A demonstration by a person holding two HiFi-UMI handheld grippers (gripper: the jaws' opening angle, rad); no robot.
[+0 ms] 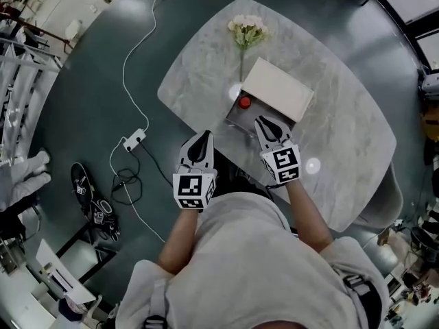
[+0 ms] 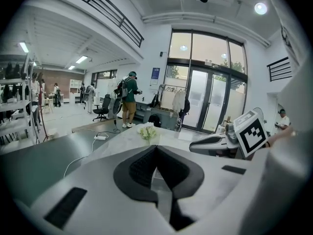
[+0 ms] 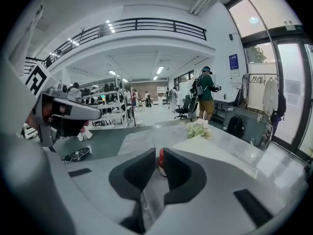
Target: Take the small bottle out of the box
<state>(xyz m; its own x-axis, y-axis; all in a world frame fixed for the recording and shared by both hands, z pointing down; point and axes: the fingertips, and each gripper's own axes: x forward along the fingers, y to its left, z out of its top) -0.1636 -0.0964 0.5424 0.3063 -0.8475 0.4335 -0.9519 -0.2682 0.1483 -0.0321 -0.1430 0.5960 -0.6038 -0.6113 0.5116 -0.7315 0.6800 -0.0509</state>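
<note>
Off to the left, on the floor, a white cable (image 1: 128,81) is trailing to a power strip (image 1: 134,140), well apart from the work. The left hand-held gripper (image 1: 204,137) is hovering off the near edge of the desk (image 1: 343,136), short of the box; its own view is showing the jaw tips meeting with nothing between them.

In the middle, the box (image 1: 235,119) is lying open on the desk, its pale lid (image 1: 278,89) folded back, a bunch of flowers (image 1: 247,30) resting beyond it. The small bottle (image 1: 244,103), red-capped, is standing inside the box at its left end.

To the right, the right hand-held gripper (image 1: 263,122) is pointing into the box, near the bottle but not touching it. Its jaws are sitting all but together, leaving only a thin slit, and the red cap is showing through that slit, ahead of the tips, not clamped.

So the task is looking barely begun: the box is open and the approach is under way, but the jaws are needing to widen, close on the bottle and lift it out.
</note>
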